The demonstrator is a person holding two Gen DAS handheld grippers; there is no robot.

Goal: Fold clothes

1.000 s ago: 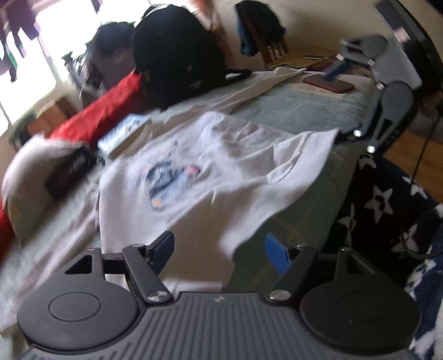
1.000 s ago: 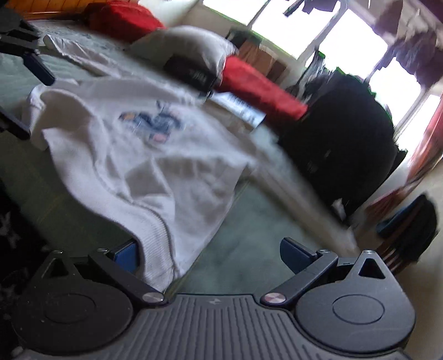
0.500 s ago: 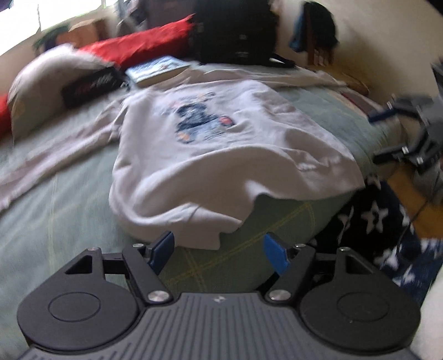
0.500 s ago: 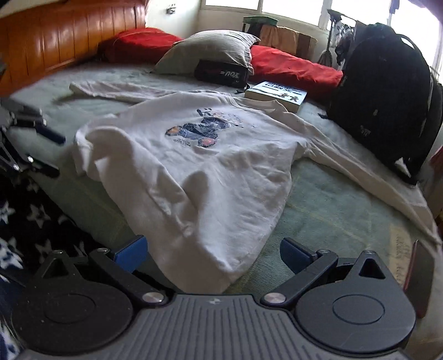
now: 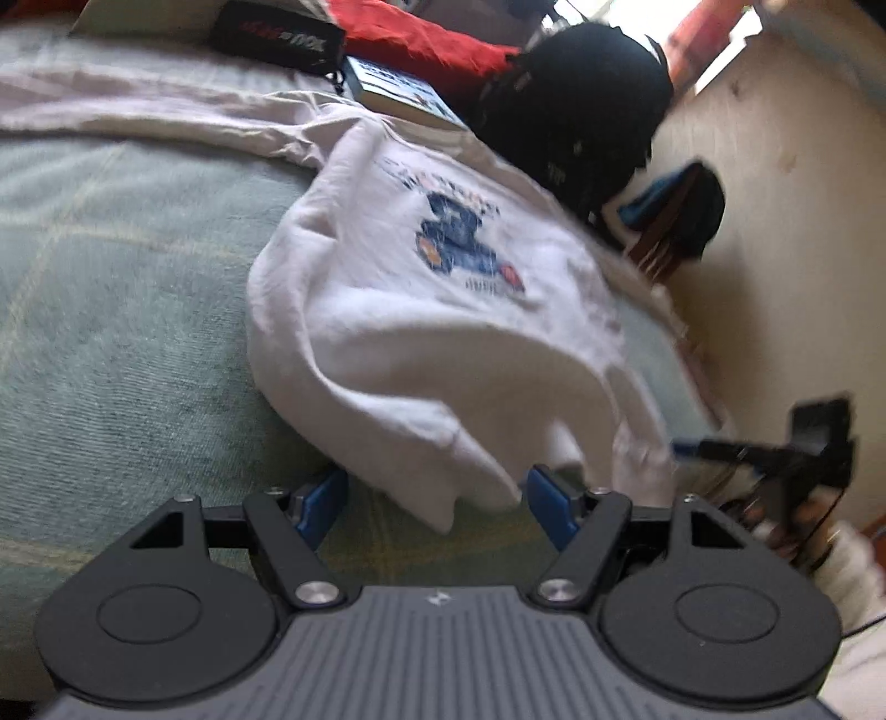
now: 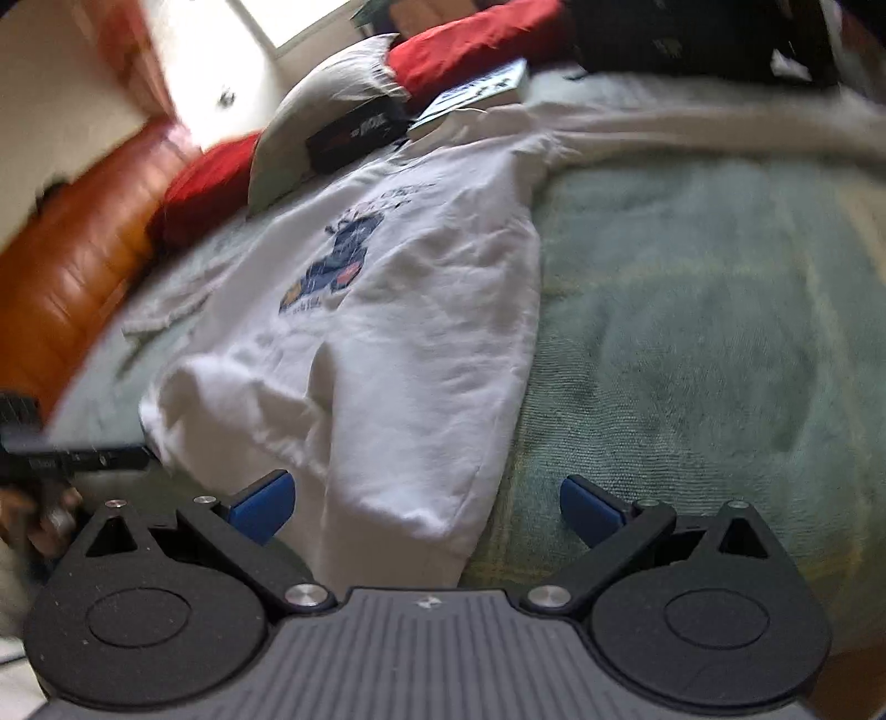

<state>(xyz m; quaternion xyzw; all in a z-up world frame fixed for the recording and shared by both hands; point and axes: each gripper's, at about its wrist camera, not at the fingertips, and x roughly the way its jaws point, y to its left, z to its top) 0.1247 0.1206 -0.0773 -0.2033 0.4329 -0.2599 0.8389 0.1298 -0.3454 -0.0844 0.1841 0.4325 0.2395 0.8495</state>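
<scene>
A white sweatshirt (image 5: 421, 332) with a blue printed picture lies spread on the green bedspread (image 5: 111, 310), sleeves stretched out toward the pillows. Its hem hangs over the bed's near edge. My left gripper (image 5: 437, 501) is open, with a corner of the hem lying between its blue pads (image 5: 321, 504), which do not press on it. In the right wrist view the same sweatshirt (image 6: 398, 354) fills the middle. My right gripper (image 6: 426, 507) is open around the other hem corner, and its pads (image 6: 263, 504) stand apart from the cloth. Each gripper appears at the edge of the other's view.
A black backpack (image 5: 576, 116), a book (image 5: 398, 94), a black pouch (image 5: 277, 36), a grey pillow (image 6: 321, 116) and red pillows (image 6: 476, 47) lie at the far side of the bed. An orange headboard (image 6: 72, 266) is on the left. A chair with clothes (image 5: 675, 216) stands by the wall.
Both grippers have rolled and come down closer to the sweatshirt's hem, each now straddling a hem corner. The jaws have stayed open.
</scene>
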